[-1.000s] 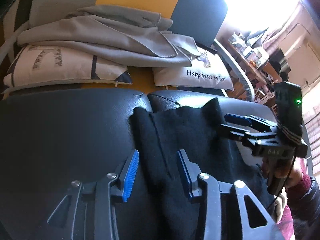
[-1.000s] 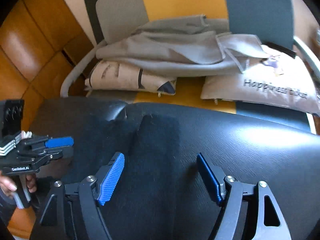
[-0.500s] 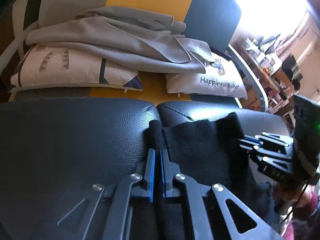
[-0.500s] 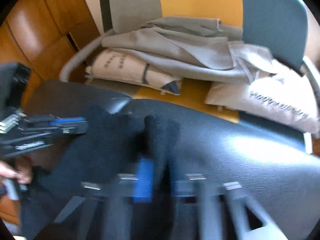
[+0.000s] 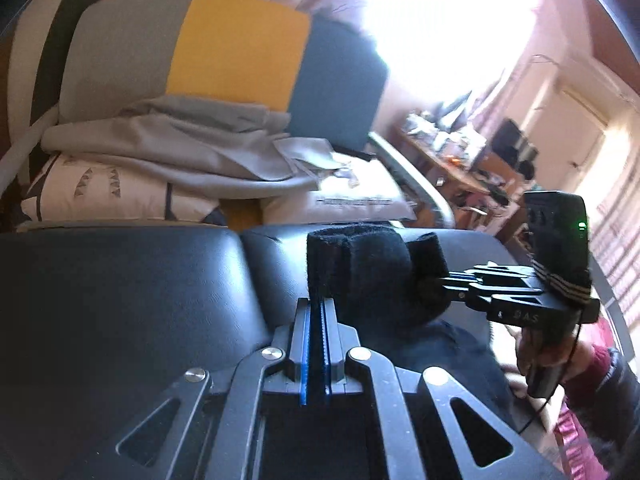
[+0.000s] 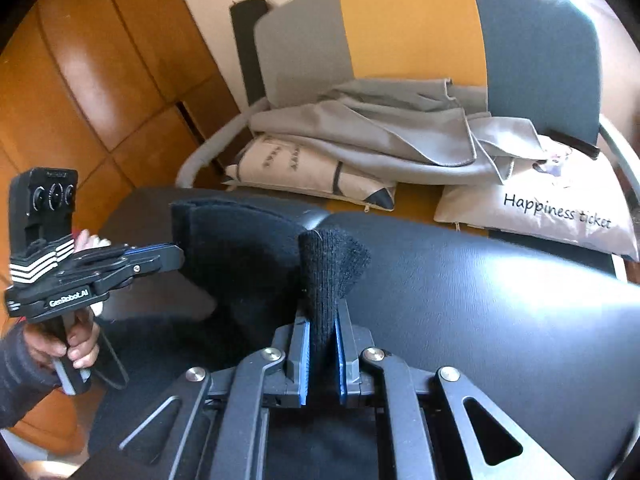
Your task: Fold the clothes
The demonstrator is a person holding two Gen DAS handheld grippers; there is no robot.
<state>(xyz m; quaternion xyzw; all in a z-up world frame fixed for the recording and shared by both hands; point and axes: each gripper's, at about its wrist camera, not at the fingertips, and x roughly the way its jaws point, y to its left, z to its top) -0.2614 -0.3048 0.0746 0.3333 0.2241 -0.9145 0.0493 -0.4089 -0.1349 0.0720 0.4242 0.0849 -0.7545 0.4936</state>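
Since a second ago both tools have gone from wide apart above the flat black garment [image 5: 360, 268] to clamped on it, and its far edge has risen off the black leather seat [image 5: 120, 300] into a bunched, upright fold.

Seen from the left wrist camera, the left tool [image 5: 316, 320] has its blue-lined fingers [image 5: 305, 344] pressed nearly together, a thin layer of the black knit pinched between them. The cloth stands up just beyond the tips as a thick rolled ridge, clear of the seat beneath it. To the right of that ridge, the right tool [image 5: 436, 280] reaches in sideways, its tips buried in the same bundle; a hand [image 5: 532, 344] in a dark red sleeve grips its handle.

From the right wrist camera, the right tool [image 6: 322, 344] holds a narrow column of the garment [image 6: 328, 272] between its blue pads [image 6: 303, 360], which sit slightly apart, held off by the thickness of the fabric. The column flares open above the pads. Left of it, the left tool [image 6: 172, 256] bites the other raised corner, with the cloth sagging between the two grips. A hand [image 6: 76, 344] in a dark sleeve holds that tool's handle.

Beyond the garment, at the seat's far edge, a crumpled grey garment [image 6: 380, 132] lies on two pale cushions [image 6: 532, 208] against a grey, yellow and dark blue chair back [image 6: 412, 24].
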